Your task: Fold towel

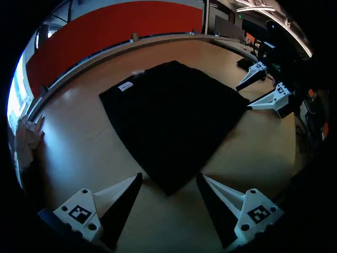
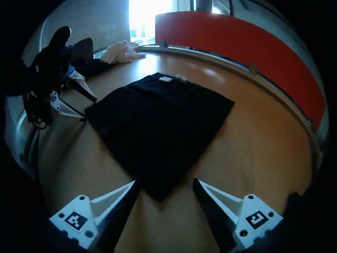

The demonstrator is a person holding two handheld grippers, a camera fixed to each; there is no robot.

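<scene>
The black towel lies spread flat on the wooden counter; it is so dark that any fold or crease in it is hard to make out; a small white tag shows near its far edge.

In the left gripper view the left hand-held gripper is released, its two fingers spread wide; the towel's nearest corner points into the gap between them, touching neither; the body behind the fingers is cut off at the bottom edge.

In the right gripper view the right hand-held gripper is likewise released, fingers apart, with another corner of the towel lying in the gap; whether the fingers rest on the counter or hang above it cannot be told.

Each view shows the other hand-held gripper far off to the side, its tips just beside a towel corner; the hand holding it is lost in shadow.

Beyond the towel a red panel runs along the counter's curved far edge; a pale heap of cloth lies ahead and to the left of the right hand-held gripper, blurred by the bright window.
</scene>
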